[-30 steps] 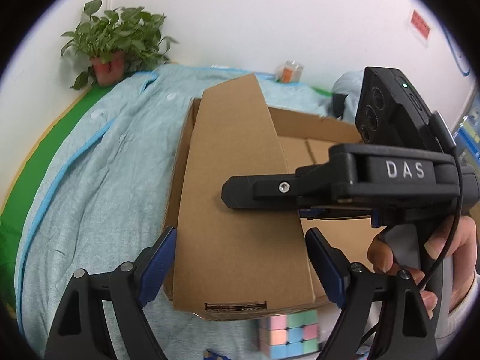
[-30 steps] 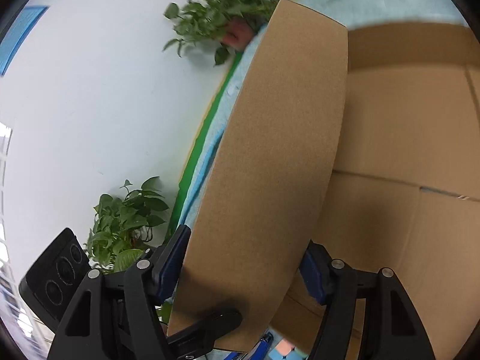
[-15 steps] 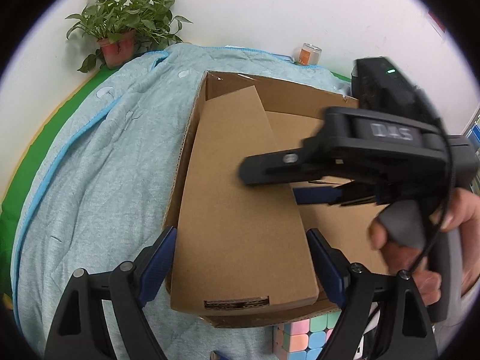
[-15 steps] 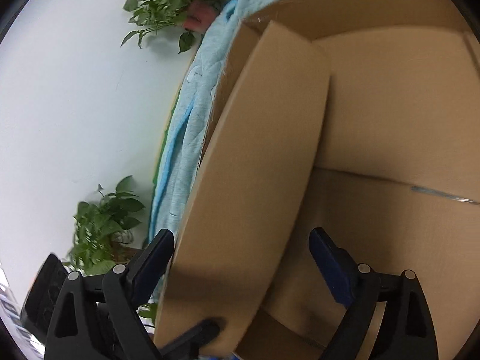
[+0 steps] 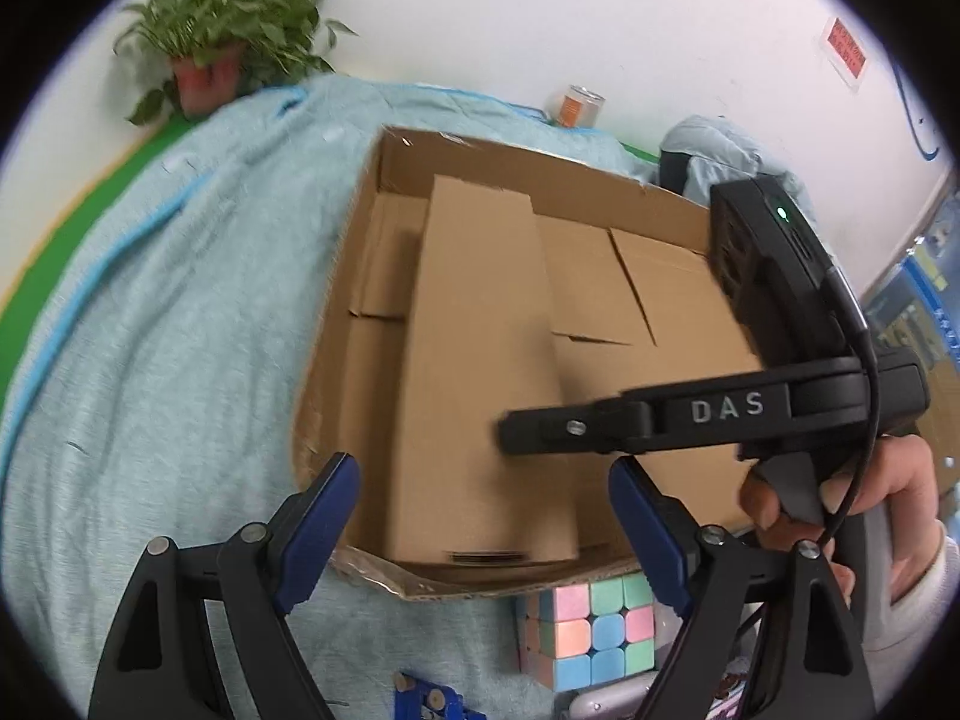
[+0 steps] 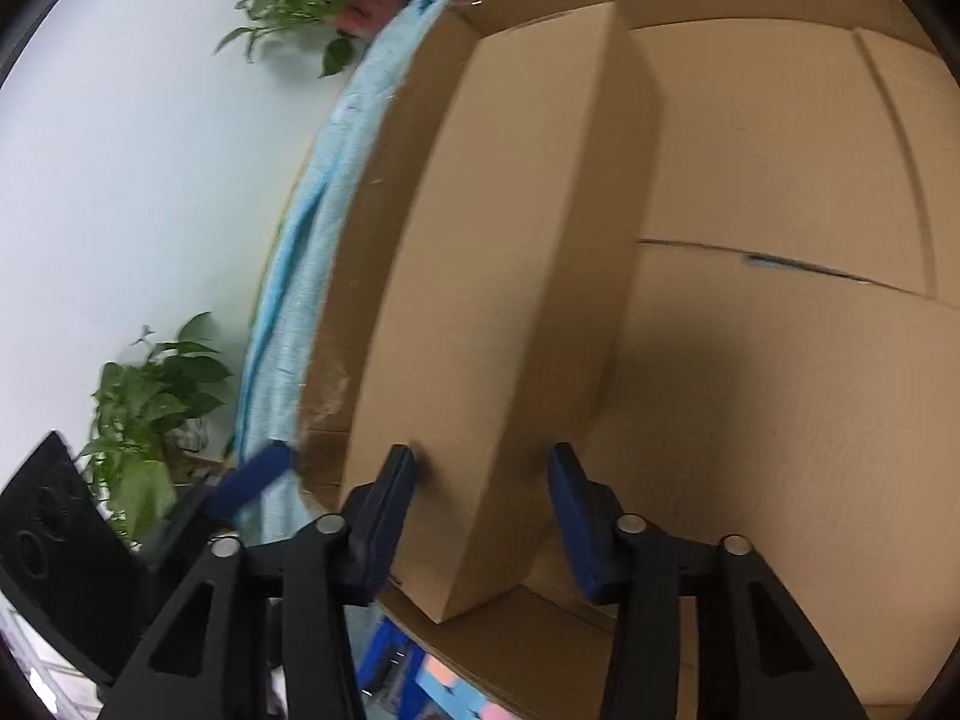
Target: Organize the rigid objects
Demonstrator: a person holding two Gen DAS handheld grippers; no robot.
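A long plain cardboard package (image 5: 480,372) lies inside a large open cardboard box (image 5: 372,252) on a light blue quilt. My left gripper (image 5: 483,534) is open and empty, just outside the box's near wall. My right gripper (image 6: 483,516) is open, its fingers astride the package's near end (image 6: 480,420); the left pad (image 6: 390,516) is at the package's side. It shows in the left wrist view as a black tool (image 5: 690,414) held by a hand. A pastel puzzle cube (image 5: 591,630) sits in front of the box.
A blue toy part (image 5: 429,699) lies on the quilt (image 5: 150,360) near the cube. A potted plant (image 5: 210,60) and a small can (image 5: 579,105) stand at the far edge by the white wall. A grey-blue bundle (image 5: 720,150) lies behind the box.
The package has gone from upright and tilted down to lying in the box. Both grippers have pulled back and up; the right gripper's jaws now stand narrower about the package's end.
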